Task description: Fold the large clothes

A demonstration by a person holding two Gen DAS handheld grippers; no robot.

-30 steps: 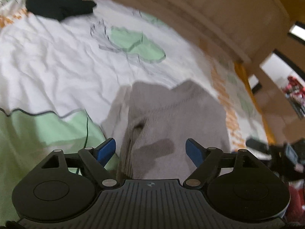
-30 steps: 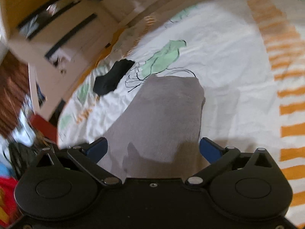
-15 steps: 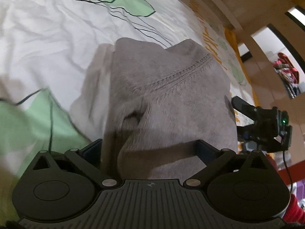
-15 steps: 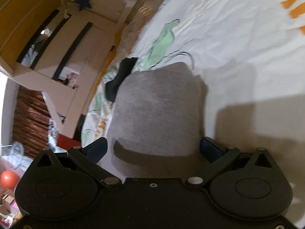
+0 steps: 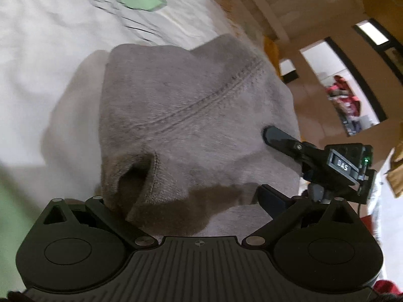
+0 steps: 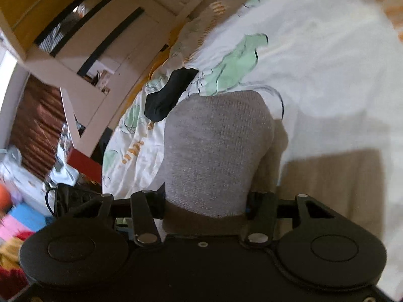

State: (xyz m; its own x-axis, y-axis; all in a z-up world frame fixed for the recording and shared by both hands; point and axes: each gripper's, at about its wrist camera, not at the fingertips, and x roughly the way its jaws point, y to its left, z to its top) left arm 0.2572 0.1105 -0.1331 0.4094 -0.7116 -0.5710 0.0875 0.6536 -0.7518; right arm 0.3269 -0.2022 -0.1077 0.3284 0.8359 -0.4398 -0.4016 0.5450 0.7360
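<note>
A folded grey knitted garment [image 5: 191, 115] lies on a bed covered by a white sheet [image 5: 50, 50] printed with green shapes and black outlines.

In the left wrist view the left gripper [image 5: 181, 196] sits right at the near edge of the garment. Its jaws stand wide apart, and the grey cloth bulges up between them, with a folded opening with a stitched hem just inside the left finger. The fingers flank the cloth but do not look pressed into it, so this gripper is open. A stitched seam runs diagonally across the top of the garment further out.

The right gripper [image 6: 205, 202] is at the opposite edge of the same garment [image 6: 216, 151]. Its jaws have just been closing, and the grey knit fills the gap between them; both fingers sit against the sides of the cloth, pinching its near edge. The left wrist view shows that gripper [image 5: 277, 138] from the side, one dark finger lying on top of the grey fabric at its right-hand border.

Beyond the garment, a small black cloth [image 6: 168, 95] lies on the sheet near the bed's far edge, apart from the grey piece
</note>
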